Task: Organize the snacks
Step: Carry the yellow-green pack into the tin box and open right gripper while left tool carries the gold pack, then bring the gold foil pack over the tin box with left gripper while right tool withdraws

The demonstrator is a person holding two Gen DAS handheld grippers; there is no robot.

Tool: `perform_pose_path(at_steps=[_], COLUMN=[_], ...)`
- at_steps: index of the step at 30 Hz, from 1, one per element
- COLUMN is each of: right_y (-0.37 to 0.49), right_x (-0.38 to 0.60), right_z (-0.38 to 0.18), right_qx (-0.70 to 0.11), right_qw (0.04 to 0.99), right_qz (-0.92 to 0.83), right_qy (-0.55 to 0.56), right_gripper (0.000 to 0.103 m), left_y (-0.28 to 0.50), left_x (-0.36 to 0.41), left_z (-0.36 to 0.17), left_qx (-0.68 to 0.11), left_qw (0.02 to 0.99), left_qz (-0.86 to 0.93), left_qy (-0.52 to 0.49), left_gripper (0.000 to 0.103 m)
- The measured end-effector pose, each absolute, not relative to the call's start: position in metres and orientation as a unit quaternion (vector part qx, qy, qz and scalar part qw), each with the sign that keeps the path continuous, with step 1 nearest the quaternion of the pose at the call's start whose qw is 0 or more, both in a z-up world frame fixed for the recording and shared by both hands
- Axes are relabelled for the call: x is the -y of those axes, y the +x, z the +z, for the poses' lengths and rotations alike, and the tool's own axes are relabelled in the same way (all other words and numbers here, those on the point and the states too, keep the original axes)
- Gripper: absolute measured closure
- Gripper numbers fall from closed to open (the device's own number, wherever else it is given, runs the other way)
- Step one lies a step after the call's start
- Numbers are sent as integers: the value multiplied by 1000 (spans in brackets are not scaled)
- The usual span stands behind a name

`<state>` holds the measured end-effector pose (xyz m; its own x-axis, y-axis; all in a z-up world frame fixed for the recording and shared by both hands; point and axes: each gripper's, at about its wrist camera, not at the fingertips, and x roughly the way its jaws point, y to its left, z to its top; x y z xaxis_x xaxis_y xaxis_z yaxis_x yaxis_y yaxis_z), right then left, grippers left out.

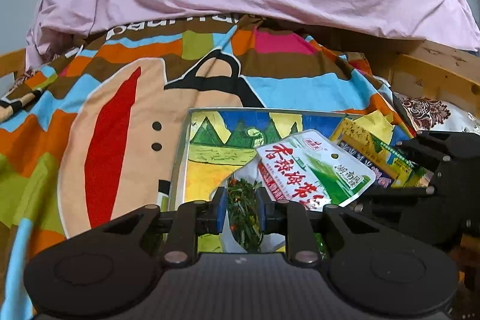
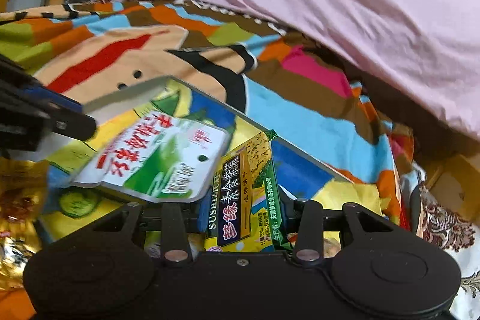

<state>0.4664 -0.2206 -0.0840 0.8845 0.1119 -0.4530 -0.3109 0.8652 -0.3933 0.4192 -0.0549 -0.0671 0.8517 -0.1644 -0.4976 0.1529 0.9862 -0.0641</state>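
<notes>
The left hand-held gripper (image 1: 241, 207) pinches a white-and-green snack pouch (image 1: 312, 170); the right hand-held gripper (image 2: 244, 218) pinches a yellow cracker packet (image 2: 244, 194) over a colourful metal tray (image 1: 210, 167).

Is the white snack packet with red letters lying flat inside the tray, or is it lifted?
Lifted and tilted. The left gripper pinches the white packet by its clear end, and its far end hangs above the tray.

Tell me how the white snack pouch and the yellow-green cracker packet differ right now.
The white pouch is wide and flat with red lettering; the cracker packet is a narrow yellow-green bar. The left gripper pinches the pouch's clear end; the right gripper holds the cracker packet. Both sit over the painted tray.
</notes>
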Motion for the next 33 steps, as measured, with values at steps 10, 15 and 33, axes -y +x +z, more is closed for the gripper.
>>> perform_pose_path(at_steps=[10,15,33], right_y=[453,422,351], right_x=[253,270,286], right_z=[-68,-50,-29], right_qx=[-204,-180,-140], right_qw=[956,964,972], right_qz=[85,88,120], right_qy=[-193,-173,-145], right_gripper=[12,4,1], left_y=[407,395,365], left_x=[44,43,74], left_z=[-69,-63,-98], left_qx=[-259,-255,-371], left_qw=[963,964,921], left_qz=[-64,-48,27], left_qy=[-43,-60,-119], left_gripper=[41,17,4])
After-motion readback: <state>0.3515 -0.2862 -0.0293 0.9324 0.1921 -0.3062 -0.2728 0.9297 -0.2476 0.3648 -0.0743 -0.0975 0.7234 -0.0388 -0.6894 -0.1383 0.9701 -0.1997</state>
